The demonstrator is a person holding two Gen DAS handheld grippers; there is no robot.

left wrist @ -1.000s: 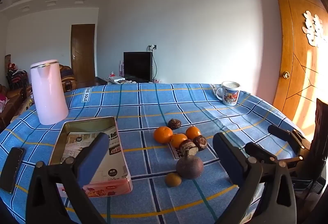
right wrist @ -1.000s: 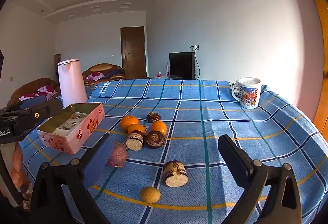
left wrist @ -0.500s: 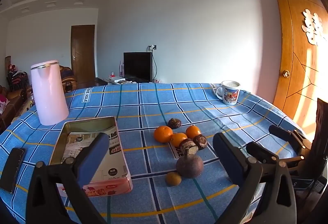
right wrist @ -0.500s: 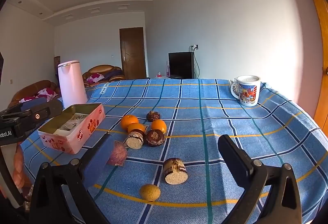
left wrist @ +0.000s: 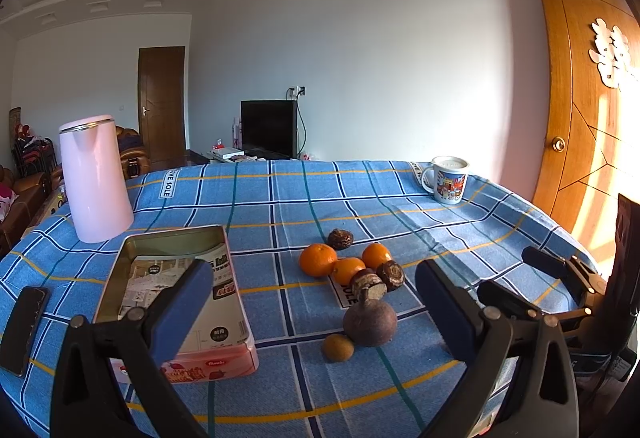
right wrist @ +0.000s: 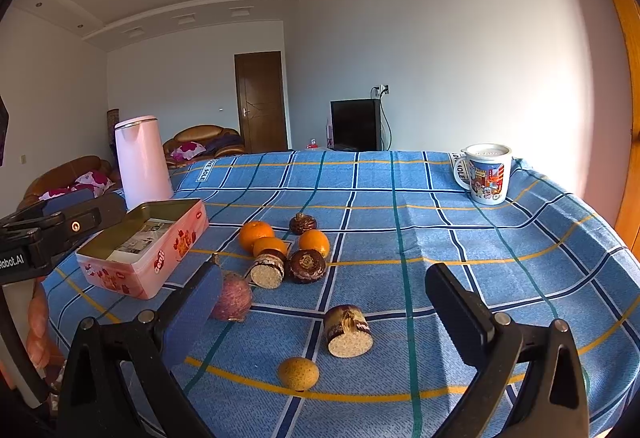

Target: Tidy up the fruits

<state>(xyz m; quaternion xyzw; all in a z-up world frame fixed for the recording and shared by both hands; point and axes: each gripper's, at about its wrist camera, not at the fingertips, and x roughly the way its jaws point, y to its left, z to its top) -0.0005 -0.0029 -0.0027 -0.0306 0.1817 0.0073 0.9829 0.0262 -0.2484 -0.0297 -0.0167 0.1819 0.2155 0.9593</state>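
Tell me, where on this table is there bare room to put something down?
The cloth between the mug and the fruit cluster lies bare, as does the far strip behind the tin and kettle. It is crowded around the oranges and beside the tin.

1. Left black two-finger gripper with blue pads point(left wrist: 312, 298): jaws wide apart, empty, held level above the table.
2. Right black two-finger gripper point(right wrist: 324, 302): jaws wide apart, empty.
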